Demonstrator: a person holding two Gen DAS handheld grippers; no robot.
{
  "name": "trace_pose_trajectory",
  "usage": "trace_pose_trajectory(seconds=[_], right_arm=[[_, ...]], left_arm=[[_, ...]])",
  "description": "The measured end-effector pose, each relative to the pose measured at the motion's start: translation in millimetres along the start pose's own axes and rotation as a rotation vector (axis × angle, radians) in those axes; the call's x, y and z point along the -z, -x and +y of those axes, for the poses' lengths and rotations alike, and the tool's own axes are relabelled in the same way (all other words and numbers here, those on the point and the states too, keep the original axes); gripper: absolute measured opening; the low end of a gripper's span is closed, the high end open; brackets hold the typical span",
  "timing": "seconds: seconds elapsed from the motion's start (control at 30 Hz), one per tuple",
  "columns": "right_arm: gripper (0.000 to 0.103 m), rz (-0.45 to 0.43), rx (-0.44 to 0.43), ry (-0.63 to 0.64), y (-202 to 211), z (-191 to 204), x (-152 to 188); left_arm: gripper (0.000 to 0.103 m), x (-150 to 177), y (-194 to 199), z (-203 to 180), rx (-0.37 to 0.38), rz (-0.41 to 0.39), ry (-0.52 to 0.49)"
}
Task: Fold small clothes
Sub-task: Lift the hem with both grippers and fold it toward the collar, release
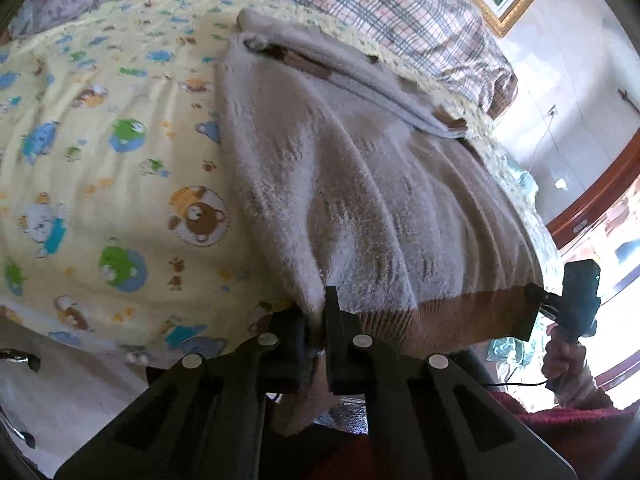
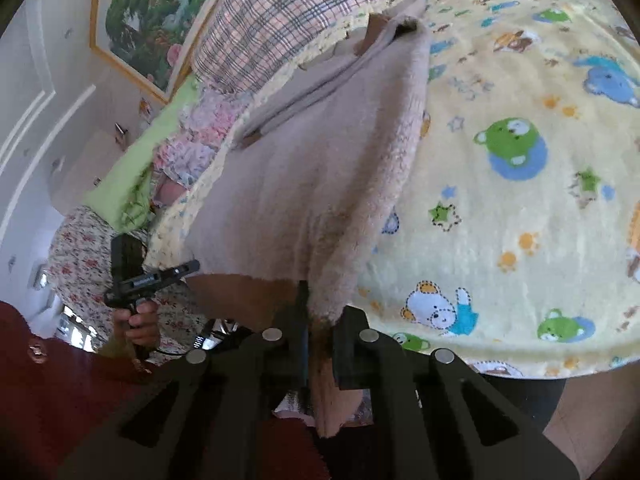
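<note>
A small fuzzy beige sweater (image 1: 360,184) with a brown ribbed hem (image 1: 452,320) lies lengthwise on a yellow cartoon-bear blanket (image 1: 100,152); its sleeves are folded across the far end. My left gripper (image 1: 316,320) is shut on the hem's left corner. My right gripper (image 1: 536,304) shows at the hem's other corner. In the right wrist view the sweater (image 2: 320,168) stretches away, my right gripper (image 2: 320,332) is shut on its hem corner, and my left gripper (image 2: 188,270) holds the far corner. The hem is lifted off the bed edge.
A plaid pillow (image 1: 380,4) lies at the head of the bed. A framed picture (image 2: 152,12) hangs on the wall. A green and floral bedding pile (image 2: 132,184) sits beside the blanket. A wooden door frame (image 1: 600,200) stands to the right.
</note>
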State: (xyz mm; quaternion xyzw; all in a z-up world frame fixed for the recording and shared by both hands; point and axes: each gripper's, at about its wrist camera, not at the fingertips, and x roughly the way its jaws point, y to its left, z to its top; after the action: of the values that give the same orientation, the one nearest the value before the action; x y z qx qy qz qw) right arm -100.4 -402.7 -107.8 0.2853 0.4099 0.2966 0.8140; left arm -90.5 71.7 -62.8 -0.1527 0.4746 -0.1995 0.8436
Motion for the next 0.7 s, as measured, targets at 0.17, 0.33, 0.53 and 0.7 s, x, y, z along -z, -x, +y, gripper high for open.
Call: trace_pose_trajectory(seconds=[0.17,0.33,0.53,0.7], right_arm=[[0.008,-0.079,-0.085,-0.067,29,-6,0],[0.008,-0.173,-0.188,-0.049,39,18,-25],[0.008,-0.266,-0.236,0.022,44,45,-69],[0.008,-0.34,-0.256,0.028,38,44,-111]], left_arm=[[0.004,-6,29,6,0.064,-0.08,0.048],[0.004,-35,52,-11,0.112,-0.176,0.02],[0.004,-78,67,-28,0.133,-0.292,-0.029],[0.004,-124,59,-27,0.135,-0.364,-0.021]])
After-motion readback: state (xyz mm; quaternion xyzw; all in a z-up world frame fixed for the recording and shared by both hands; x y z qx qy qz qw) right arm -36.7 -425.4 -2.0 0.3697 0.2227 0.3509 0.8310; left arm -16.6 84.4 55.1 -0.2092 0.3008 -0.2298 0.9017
